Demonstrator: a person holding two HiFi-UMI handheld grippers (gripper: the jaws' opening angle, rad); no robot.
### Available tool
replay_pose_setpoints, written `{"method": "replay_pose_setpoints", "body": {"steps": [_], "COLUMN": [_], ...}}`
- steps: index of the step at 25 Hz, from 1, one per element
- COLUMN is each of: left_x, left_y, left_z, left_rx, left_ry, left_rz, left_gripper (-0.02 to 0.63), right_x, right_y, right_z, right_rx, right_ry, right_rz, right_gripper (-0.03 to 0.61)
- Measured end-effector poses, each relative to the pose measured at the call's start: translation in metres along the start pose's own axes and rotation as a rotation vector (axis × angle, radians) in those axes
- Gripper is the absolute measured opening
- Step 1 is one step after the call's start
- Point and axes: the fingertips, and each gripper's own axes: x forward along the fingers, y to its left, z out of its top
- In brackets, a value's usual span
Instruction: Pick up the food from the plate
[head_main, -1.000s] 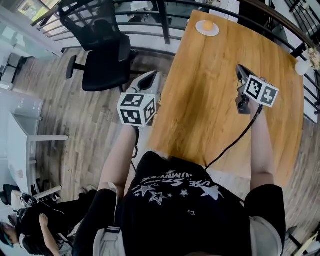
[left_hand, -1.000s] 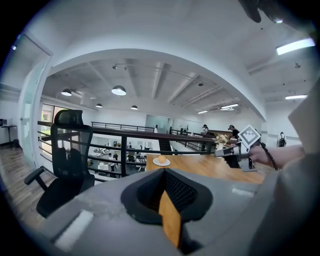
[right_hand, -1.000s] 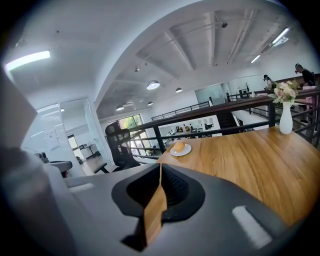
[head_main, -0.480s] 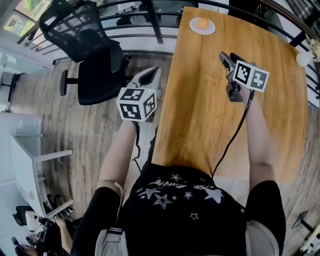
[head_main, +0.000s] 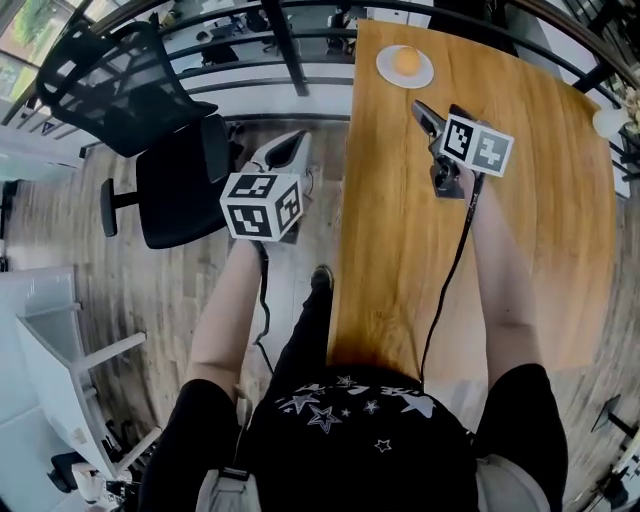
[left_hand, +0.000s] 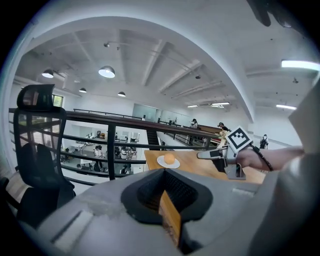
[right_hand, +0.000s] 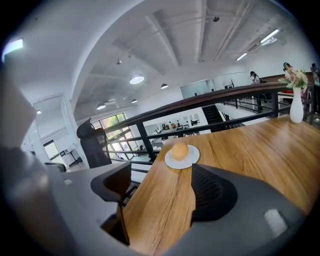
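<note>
Lead: Jaws on the right gripper (right_hand: 160, 200) have just swung wide apart, nothing between them, and it's further up the table (head_main: 400, 260) than a second ago!

Colour: Left gripper (left_hand: 167, 200) hangs off the table's side, pinched together and empty.

Lead: And the target?

Colour: Food (head_main: 406, 61), a round orange lump, sits untouched on its plate (head_main: 385, 74) at the far end. Looks like the approach, with ground yet to cover.

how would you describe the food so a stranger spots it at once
Find the long wooden table by the railing. At its far end sits a white plate. The food is the lone round orange lump on it.
</note>
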Motion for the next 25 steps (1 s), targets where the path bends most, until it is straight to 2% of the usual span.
{"method": "replay_pose_setpoints", "body": {"steps": [4, 13, 20, 25], "left_x": [0.034, 0.076, 0.101, 0.114], "left_y": [0.023, 0.057, 0.070, 0.080], "left_z": [0.003, 0.005, 0.010, 0.006], "left_rx": [-0.007, -0.024, -0.054, -0.067], "left_ry": [0.006, 0.022, 0.002, 0.001], "left_rz": [-0.019, -0.059, -0.081, -0.085], "left_gripper": [0.002, 0.002, 0.002, 0.002], "right_x": [0.041, 0.100, 0.140, 0.171], "right_y": [-0.007, -0.016, -0.040, -0.052], "right_z": [0.002, 0.016, 0.032, 0.029], "right_rx": [-0.051, -0.044, -0.055, -0.050], "right_ry": [0.007, -0.019, -0.059, -0.026], "right_rz": [-0.034, -0.164, -0.278, -0.318], "right_gripper": [0.379, 0.380, 0.427, 0.448]}}
